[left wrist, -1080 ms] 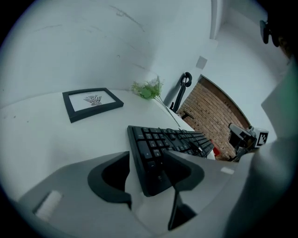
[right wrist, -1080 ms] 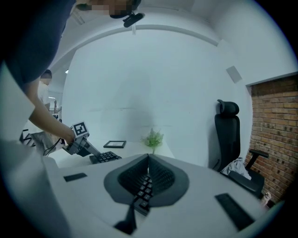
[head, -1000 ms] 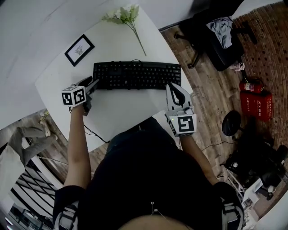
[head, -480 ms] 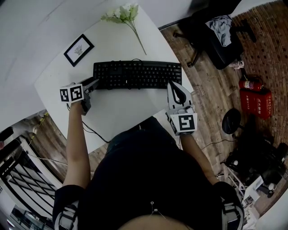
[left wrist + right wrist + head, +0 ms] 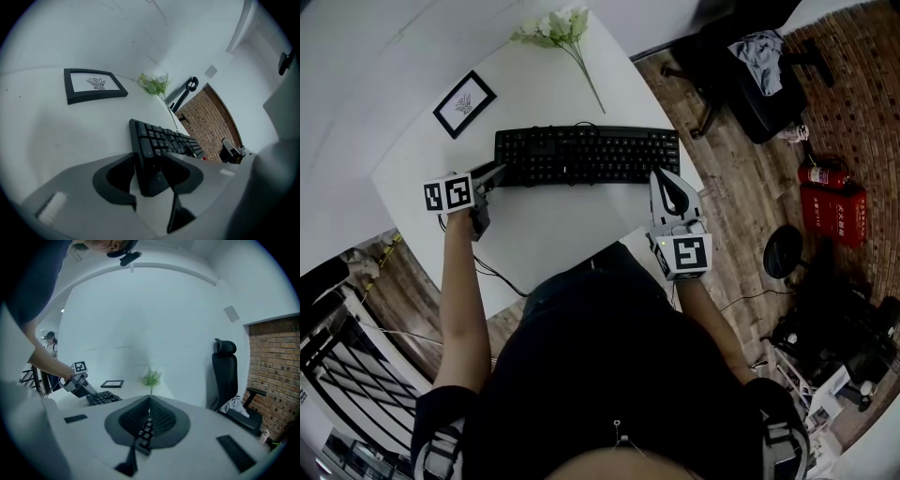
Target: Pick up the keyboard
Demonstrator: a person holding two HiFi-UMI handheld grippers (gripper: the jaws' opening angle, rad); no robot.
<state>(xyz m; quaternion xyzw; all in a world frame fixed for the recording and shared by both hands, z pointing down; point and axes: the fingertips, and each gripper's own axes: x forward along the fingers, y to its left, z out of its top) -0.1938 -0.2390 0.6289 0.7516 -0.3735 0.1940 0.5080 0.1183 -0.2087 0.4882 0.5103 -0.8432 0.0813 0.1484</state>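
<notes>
jaws of the left gripper (image 5: 492, 172) are closing round the left end of the keyboard (image 5: 586, 156), not yet pressing it. the right gripper (image 5: 661, 178) has its jaws pinched together on the right end. the keyboard lies flat on the white bench (image 5: 553, 230). beyond it, well apart, lie a framed picture (image 5: 465, 103) and white flowers (image 5: 558, 28). an office chair (image 5: 750, 75) stands off to the right.
</notes>
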